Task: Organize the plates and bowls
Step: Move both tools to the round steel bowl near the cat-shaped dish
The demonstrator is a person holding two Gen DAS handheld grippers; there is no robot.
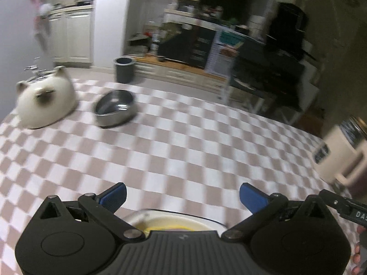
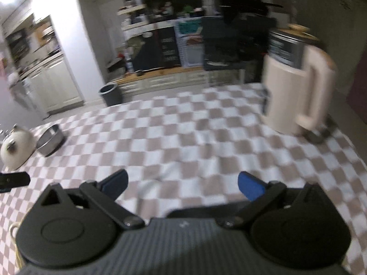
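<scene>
A steel bowl (image 1: 114, 108) stands on the checked tablecloth at the far left; it also shows in the right wrist view (image 2: 50, 142). A glass dish (image 1: 174, 220) with a yellow inside lies just under my left gripper (image 1: 183, 198), mostly hidden by the gripper body. My left gripper is open and empty above the cloth. My right gripper (image 2: 182, 186) is open and empty, over bare cloth near the table's middle.
A white bear-shaped container (image 1: 45, 105) sits left of the steel bowl. A cream jug with a handle (image 2: 296, 91) stands at the far right of the table. A dark bin (image 1: 124, 68) and kitchen cabinets lie beyond the table's far edge.
</scene>
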